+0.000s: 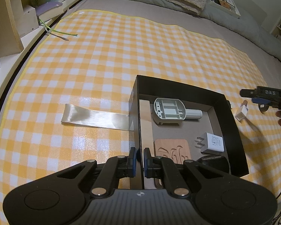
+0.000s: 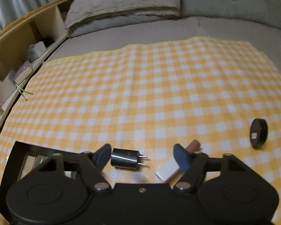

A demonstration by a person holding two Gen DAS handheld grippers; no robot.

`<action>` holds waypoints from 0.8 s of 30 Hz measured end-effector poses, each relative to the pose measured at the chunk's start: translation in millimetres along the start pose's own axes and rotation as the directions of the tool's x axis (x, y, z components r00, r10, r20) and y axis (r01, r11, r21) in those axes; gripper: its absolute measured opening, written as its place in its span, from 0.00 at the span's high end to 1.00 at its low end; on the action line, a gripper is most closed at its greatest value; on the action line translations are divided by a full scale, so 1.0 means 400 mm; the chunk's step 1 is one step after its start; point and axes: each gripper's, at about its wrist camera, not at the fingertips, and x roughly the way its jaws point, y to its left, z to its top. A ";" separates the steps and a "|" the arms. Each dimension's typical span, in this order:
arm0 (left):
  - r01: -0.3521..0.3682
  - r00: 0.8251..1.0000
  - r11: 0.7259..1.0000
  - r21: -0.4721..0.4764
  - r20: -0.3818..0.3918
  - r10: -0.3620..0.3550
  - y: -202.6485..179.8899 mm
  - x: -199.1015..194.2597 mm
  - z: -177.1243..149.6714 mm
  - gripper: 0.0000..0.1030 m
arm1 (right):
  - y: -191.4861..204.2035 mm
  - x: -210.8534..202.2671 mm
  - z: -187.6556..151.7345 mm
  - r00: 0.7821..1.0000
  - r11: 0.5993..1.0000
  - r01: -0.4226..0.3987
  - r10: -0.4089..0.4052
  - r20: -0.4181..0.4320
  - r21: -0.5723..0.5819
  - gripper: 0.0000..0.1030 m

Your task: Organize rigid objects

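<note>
Black cardboard is clamped between the closed pads of the left gripper (image 1: 140, 162): the near-left wall of the box (image 1: 135, 101) is pinched there. Inside the box, ahead and right of the pads, a grey plastic part (image 1: 170, 110), a white charger (image 1: 213, 143) and a carved wooden coaster (image 1: 171, 150) are seen. A strip of tape (image 1: 95, 118) runs left from the box over the checked cloth (image 1: 103, 56).

From the right wrist, the right gripper (image 2: 142, 156) is seen with jaws apart and nothing pressed. A black plug adapter (image 2: 126, 159) lies between the fingers, just beside the left one. A white block (image 2: 167, 169) and brown cylinder (image 2: 193, 145) lie by the right finger, a black round case (image 2: 258, 132) well off right.
</note>
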 end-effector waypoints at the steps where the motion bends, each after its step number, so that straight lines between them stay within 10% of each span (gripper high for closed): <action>1: 0.001 1.000 1.000 -0.002 0.000 -0.001 0.002 -0.001 0.000 0.92 | 0.007 0.015 0.005 1.000 1.000 -0.003 0.003 -0.009 0.007 0.33; 24: -0.040 0.999 0.998 0.040 0.013 0.039 -0.019 0.003 -0.003 0.94 | 0.150 0.227 0.001 0.982 0.996 0.086 -0.082 -0.173 0.011 0.36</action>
